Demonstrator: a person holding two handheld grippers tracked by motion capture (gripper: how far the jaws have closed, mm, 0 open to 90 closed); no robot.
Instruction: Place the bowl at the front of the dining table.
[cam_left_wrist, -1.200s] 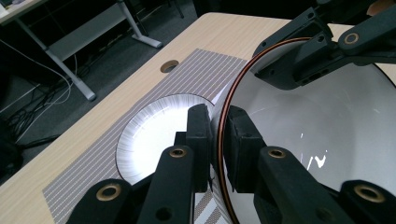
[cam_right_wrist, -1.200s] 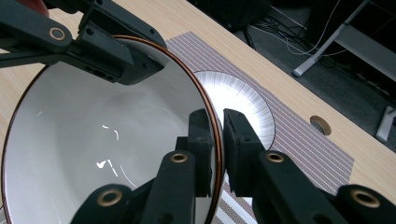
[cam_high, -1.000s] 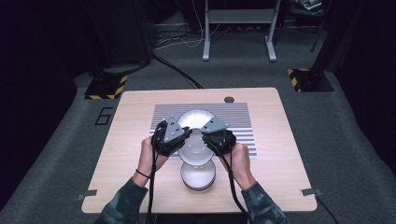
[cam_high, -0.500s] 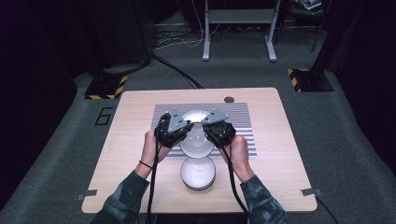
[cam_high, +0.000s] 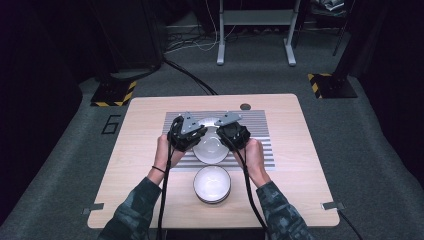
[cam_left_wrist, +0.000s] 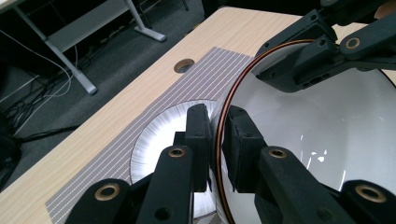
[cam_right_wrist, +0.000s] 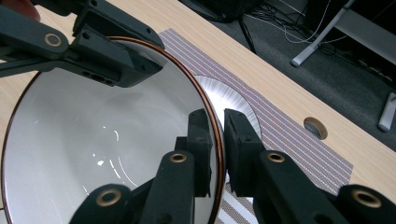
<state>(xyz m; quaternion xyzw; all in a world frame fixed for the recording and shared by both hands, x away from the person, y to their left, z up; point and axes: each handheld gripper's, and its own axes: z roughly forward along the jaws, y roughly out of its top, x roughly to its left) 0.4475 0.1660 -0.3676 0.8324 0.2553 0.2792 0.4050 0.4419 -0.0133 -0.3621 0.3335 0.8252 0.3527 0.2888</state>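
A white bowl with a brown rim (cam_high: 211, 150) hangs between my two grippers, above the near part of a grey striped placemat (cam_high: 255, 125). My left gripper (cam_high: 196, 141) is shut on its left rim, my right gripper (cam_high: 228, 140) on its right rim. In the left gripper view the jaws (cam_left_wrist: 217, 116) pinch the rim, with the bowl (cam_left_wrist: 322, 135) to their right. The right gripper view has its jaws (cam_right_wrist: 218, 119) clamped on the rim of the bowl (cam_right_wrist: 102, 140). A white plate (cam_high: 205, 121) lies on the placemat beyond the bowl.
A second white bowl (cam_high: 212, 183), seemingly stacked on another, sits on the wooden table (cam_high: 145, 150) near the front edge. A round cable hole (cam_high: 245, 106) lies at the table's far edge. Bare wood flanks the placemat on both sides.
Both grippers have carried the bowl away from the bowls at the front, up and farther over the placemat toward the plate.
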